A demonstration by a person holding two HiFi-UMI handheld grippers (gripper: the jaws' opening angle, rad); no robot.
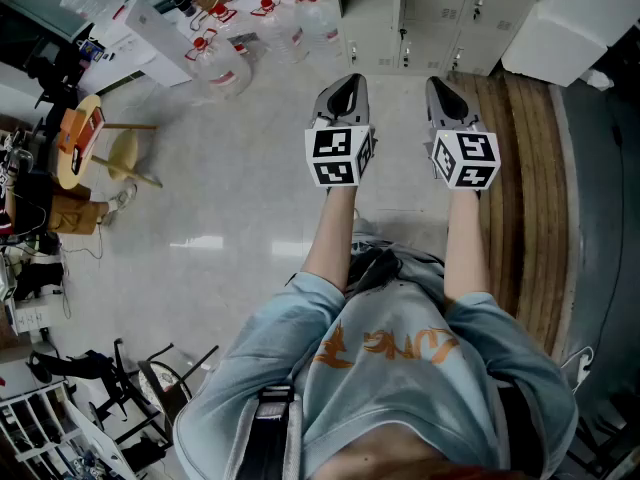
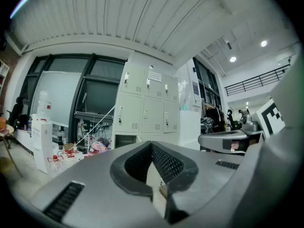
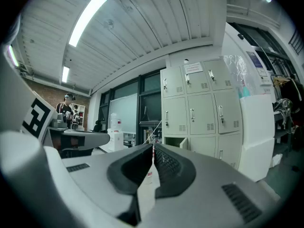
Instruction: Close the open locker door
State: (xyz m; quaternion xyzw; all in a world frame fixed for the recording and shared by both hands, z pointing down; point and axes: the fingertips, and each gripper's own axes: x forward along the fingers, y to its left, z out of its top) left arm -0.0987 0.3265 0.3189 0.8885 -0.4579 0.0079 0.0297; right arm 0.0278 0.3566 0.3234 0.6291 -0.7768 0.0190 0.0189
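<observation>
Person's pale-blue shirt [image 1: 400, 368] is closest. Both forearms are stretched straight ahead, side by side, roughly level. Left gripper [image 1: 345, 93] and right gripper [image 1: 445, 96] are both closed, tips together, nothing held. My read: they're carried shut and empty because the job is a push, not a grasp. Both point across the bare floor [image 1: 250, 198] at the locker bank [image 1: 440, 18] on the floor's far edge, well apart from it. Open locker door [image 3: 183, 144] is bottom row, leftmost compartment, swung outward. Looks like the approach stage, door untouched. Clear jugs [image 1: 225, 63] stand left of the lockers, off the path.
</observation>
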